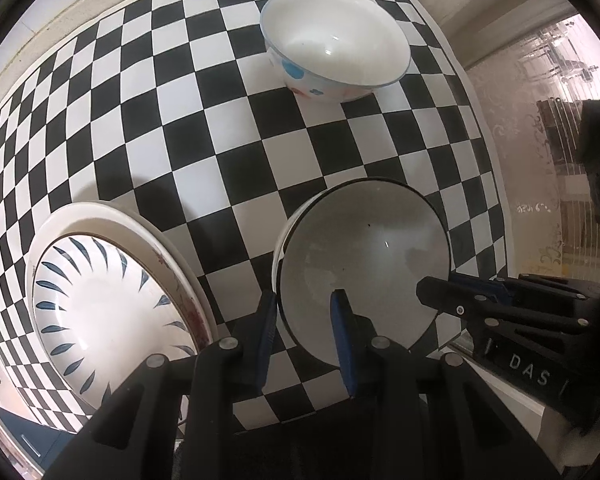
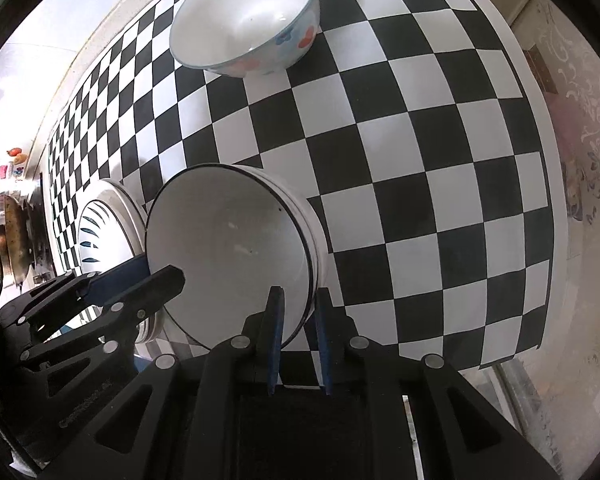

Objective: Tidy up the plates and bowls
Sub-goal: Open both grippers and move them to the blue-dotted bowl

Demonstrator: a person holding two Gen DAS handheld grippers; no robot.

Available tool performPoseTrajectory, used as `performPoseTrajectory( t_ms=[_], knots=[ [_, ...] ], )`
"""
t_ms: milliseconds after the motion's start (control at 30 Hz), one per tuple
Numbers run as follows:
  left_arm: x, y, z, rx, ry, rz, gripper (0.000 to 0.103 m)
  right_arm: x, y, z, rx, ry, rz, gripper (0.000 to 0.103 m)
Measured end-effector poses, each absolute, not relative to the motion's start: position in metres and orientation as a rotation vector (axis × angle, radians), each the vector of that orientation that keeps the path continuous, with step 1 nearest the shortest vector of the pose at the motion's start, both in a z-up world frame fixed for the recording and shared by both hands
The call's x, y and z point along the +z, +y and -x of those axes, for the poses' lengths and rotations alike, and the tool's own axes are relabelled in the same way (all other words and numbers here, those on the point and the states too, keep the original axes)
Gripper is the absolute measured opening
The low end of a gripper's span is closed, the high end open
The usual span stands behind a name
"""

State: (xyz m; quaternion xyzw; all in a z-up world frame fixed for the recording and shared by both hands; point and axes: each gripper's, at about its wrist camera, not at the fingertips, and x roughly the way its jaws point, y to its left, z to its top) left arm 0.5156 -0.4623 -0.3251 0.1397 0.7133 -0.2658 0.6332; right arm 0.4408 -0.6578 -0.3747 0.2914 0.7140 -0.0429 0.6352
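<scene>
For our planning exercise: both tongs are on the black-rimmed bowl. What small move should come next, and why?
Probably lift the bowl straight up a little, level. The left tongs and right tongs pinch opposite sides of its rim, and the plates sit close beside it.

Bare checkered tabletop [image 2: 440, 160] lies open between the flowered bowl [image 2: 248, 16] and the dark-rimmed bowl [image 2: 228, 252]. Beside the latter, the leaf-patterned plate [image 1: 100, 304] blocks that side, leaving only a narrow gap.
</scene>
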Motion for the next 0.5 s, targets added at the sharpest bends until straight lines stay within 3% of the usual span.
performPoseTrajectory(
  t_ms=[267,300,333,367,400,433,500],
  knots=[
    [-0.284,-0.454,-0.535,-0.525,1.463,-0.316,0.027,-0.349,-0.684,-0.445,-0.134,1.564,-0.638,0.019],
    [-0.281,-0.455,-0.541,-0.519,1.453,-0.306,0.029,-0.346,-0.689,-0.448,-0.137,1.553,-0.632,0.028],
    [-0.280,-0.456,-0.547,-0.519,1.450,-0.295,0.031,-0.343,-0.692,-0.450,-0.138,1.538,-0.629,0.048],
    [-0.279,-0.456,-0.553,-0.519,1.448,-0.283,0.031,-0.339,-0.696,-0.454,-0.132,1.509,-0.626,0.059],
    [-0.278,-0.458,-0.560,-0.514,1.445,-0.275,0.031,-0.336,-0.700,-0.457,-0.129,1.488,-0.627,0.077],
    [-0.278,-0.459,-0.567,-0.501,1.436,-0.273,0.031,-0.332,-0.705,-0.462,-0.127,1.450,-0.631,0.082],
    [-0.277,-0.464,-0.583,-0.481,1.420,-0.270,0.031,-0.331,-0.712,-0.469,-0.128,1.433,-0.642,0.082]
  ],
)
